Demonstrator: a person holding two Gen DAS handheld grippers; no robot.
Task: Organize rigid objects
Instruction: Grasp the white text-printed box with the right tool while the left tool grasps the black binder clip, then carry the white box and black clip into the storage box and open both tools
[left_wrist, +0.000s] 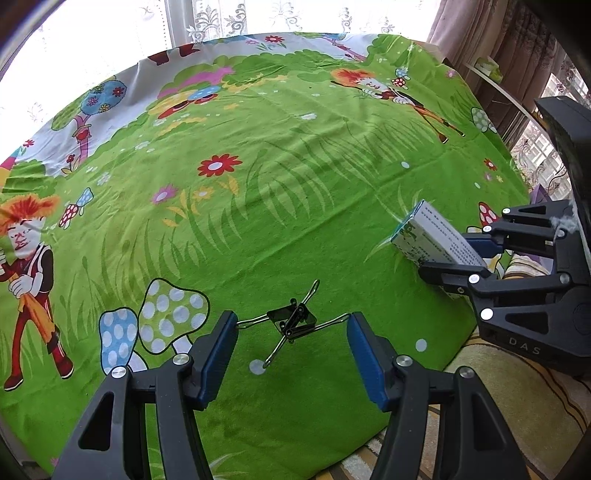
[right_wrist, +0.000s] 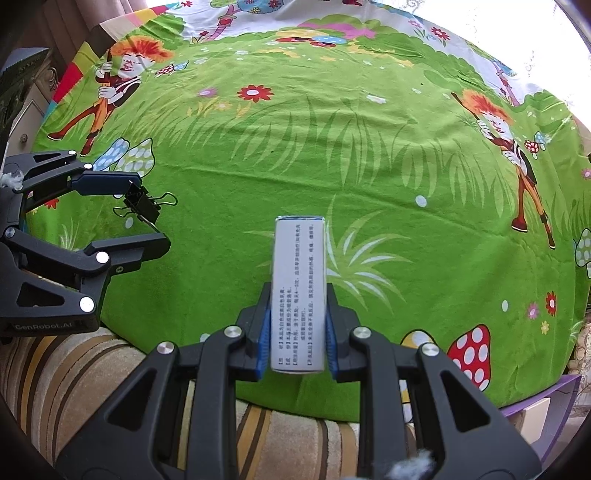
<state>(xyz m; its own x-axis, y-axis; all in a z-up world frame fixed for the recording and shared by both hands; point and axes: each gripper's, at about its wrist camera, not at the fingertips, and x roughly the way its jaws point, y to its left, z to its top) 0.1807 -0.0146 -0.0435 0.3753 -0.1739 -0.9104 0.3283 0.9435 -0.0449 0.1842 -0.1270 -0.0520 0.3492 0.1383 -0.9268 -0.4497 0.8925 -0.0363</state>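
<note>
Two black binder clips (left_wrist: 291, 320), hooked together, sit between the blue pads of my left gripper (left_wrist: 292, 321). Their wire handles touch both pads, so the gripper is shut on them just over the green cartoon cloth (left_wrist: 280, 206). The right wrist view shows the same binder clips (right_wrist: 142, 206) at the tips of the left gripper (right_wrist: 151, 210). My right gripper (right_wrist: 298, 295) is shut on a narrow white box (right_wrist: 298, 288) with printed text, held tilted with its far end near the cloth (right_wrist: 332, 155). From the left wrist, the box (left_wrist: 432, 236) and the right gripper (left_wrist: 456, 254) are at the right.
The cloth ends at a striped cushion (right_wrist: 92, 373) along the near edge. A purple box (right_wrist: 546, 402) lies at the near right corner. Curtains (left_wrist: 491, 44) and a bright window stand behind the far edge, and a drawer cabinet (right_wrist: 26, 122) is at the left.
</note>
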